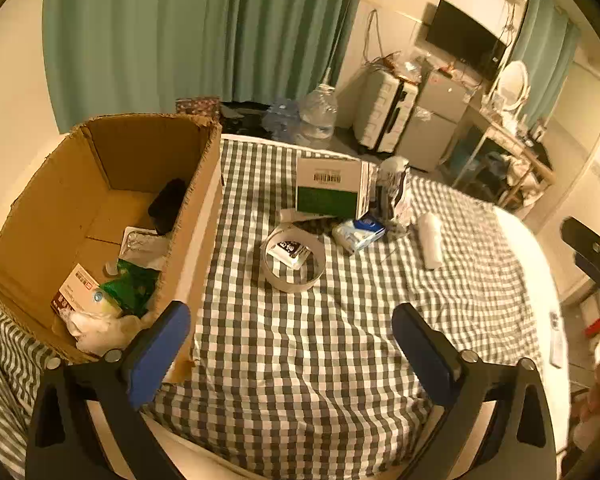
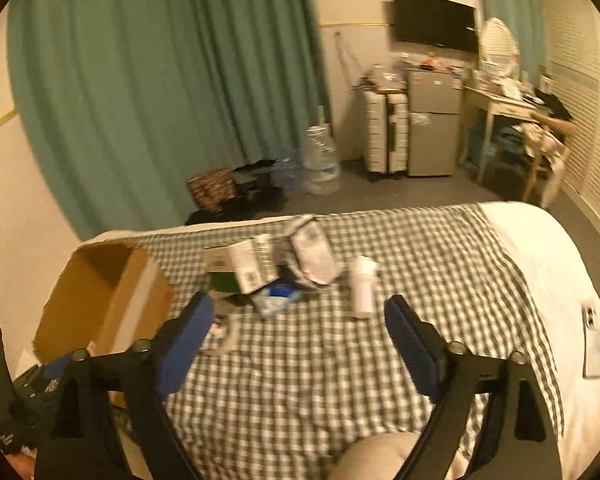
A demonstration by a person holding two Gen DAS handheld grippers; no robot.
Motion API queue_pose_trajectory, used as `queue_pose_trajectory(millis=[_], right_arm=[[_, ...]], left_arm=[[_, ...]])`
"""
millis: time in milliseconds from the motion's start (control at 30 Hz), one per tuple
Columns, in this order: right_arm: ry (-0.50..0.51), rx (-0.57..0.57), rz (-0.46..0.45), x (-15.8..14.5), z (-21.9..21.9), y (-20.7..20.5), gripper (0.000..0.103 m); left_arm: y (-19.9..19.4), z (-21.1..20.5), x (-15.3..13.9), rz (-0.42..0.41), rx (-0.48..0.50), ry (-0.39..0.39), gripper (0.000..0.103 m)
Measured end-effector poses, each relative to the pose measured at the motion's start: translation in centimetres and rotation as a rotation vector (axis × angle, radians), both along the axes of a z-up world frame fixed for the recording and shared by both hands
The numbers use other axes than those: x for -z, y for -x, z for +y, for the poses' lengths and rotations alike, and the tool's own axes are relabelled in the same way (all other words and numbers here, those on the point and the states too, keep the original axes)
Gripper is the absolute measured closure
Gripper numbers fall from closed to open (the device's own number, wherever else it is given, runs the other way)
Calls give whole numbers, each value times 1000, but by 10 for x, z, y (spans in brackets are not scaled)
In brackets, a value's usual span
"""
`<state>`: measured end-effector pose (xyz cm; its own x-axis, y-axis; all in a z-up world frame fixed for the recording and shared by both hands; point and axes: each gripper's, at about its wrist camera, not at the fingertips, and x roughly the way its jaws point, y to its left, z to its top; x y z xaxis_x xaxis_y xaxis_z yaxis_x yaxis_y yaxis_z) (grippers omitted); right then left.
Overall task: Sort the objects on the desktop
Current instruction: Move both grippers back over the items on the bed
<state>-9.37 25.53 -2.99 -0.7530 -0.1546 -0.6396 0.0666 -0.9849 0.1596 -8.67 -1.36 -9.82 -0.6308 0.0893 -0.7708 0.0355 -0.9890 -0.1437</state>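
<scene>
Left gripper (image 1: 291,354): jaws spread wide, nothing between the blue pads, only checked cloth (image 1: 300,360) under them. Right gripper (image 2: 299,344): also wide apart and empty; its view is motion-blurred.

Landmark = cardboard box (image 1: 60,208), which sits at the cloth's left edge. The left gripper's left finger (image 1: 160,352) overlaps the box's near corner in the picture; I can't tell whether it touches. The box already holds several items: a dark object, a clear packet, a green pouch, a red-and-white carton.

Unsorted pile lies right of the box, ahead of both grippers:
- tape ring (image 1: 294,258), nearest to the box, flat on the cloth, with a small packet inside it
- blue-white pack (image 1: 360,232), just right of the ring
- white-green carton (image 1: 332,188), standing behind the ring
- crumpled white bag (image 1: 396,188), right of the carton
- white cylinder (image 1: 430,240), farthest from the box, long axis running away from the camera

Key relation, as a judgement: the ring sits straight ahead of the left gripper and close to the box, so the left hand looks better placed for it. In the right wrist view the cylinder (image 2: 362,286) lies ahead between the right fingers, long axis roughly along the gripper's pointing line, so a grasp across its width looks feasible with 1 forward reach.

Neither gripper is near any item yet.
</scene>
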Motion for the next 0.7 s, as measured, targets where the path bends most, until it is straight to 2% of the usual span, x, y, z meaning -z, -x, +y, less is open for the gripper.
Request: queue_pose_trajectory(millis=[133, 233, 433, 567, 700], right_arm=[[-6, 24, -60, 24, 22, 3, 10], [-8, 44, -108, 48, 29, 13, 10], [25, 57, -211, 94, 37, 33, 10], [1, 79, -217, 105, 34, 53, 10], [0, 128, -222, 125, 36, 83, 10]], left_arm=[[9, 20, 17, -29, -4, 123, 0], [18, 27, 33, -43, -2, 161, 0], [47, 35, 59, -70, 44, 140, 0], [73, 37, 76, -80, 53, 113, 0], [98, 35, 103, -105, 43, 147, 0]])
